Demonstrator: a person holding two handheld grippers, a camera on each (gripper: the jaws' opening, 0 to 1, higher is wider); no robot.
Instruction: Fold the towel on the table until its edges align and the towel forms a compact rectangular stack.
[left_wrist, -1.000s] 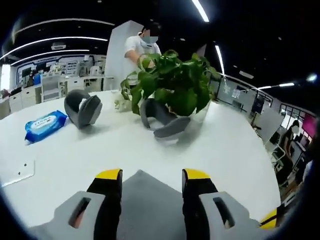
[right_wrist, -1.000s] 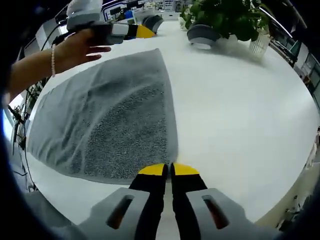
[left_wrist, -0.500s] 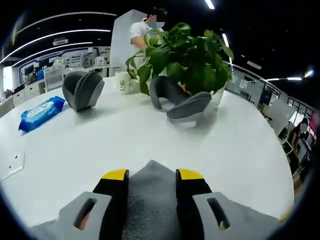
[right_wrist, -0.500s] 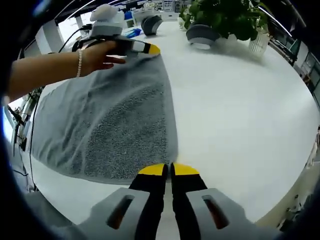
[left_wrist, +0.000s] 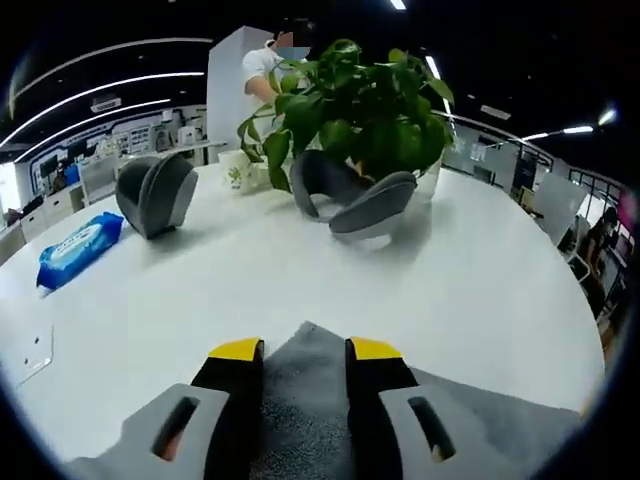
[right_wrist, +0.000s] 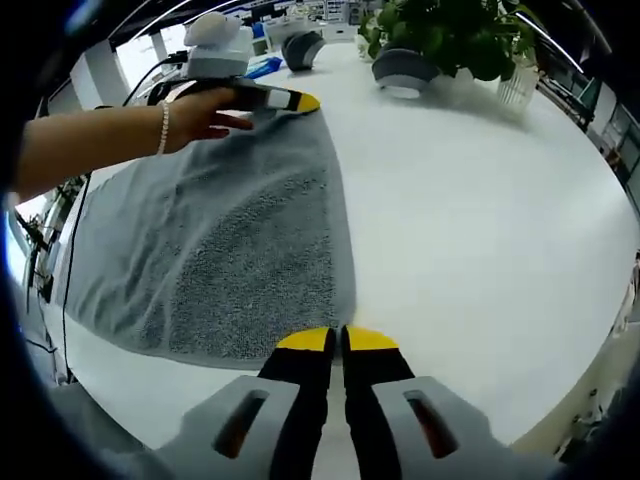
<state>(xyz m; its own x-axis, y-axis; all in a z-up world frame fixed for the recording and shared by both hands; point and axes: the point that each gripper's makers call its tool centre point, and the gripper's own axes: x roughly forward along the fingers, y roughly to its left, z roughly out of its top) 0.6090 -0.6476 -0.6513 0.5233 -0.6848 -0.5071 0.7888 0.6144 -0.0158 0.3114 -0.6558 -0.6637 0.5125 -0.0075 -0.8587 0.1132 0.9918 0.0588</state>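
Note:
A grey towel (right_wrist: 230, 230) lies flat on the white table (right_wrist: 480, 220). My right gripper (right_wrist: 337, 340) is shut at the towel's near right corner, which runs in between its yellow tips. A hand (right_wrist: 195, 110) holds my left gripper (right_wrist: 292, 100) at the far corner of the towel. In the left gripper view that corner of the towel (left_wrist: 305, 390) lies between the yellow-tipped jaws of the left gripper (left_wrist: 305, 349), which stand open with a gap on each side of the cloth.
A leafy pot plant (left_wrist: 350, 110) stands at the back of the table with two grey neck pillows (left_wrist: 355, 200) (left_wrist: 155, 190), a mug (left_wrist: 238, 170) and a blue wipes pack (left_wrist: 78, 250). A person (left_wrist: 270, 65) stands behind. The table edge (right_wrist: 590, 330) curves off on the right.
My left gripper came down from above the table onto the towel's far corner, and its jaws have narrowed around it. The right gripper has stayed still and shut.

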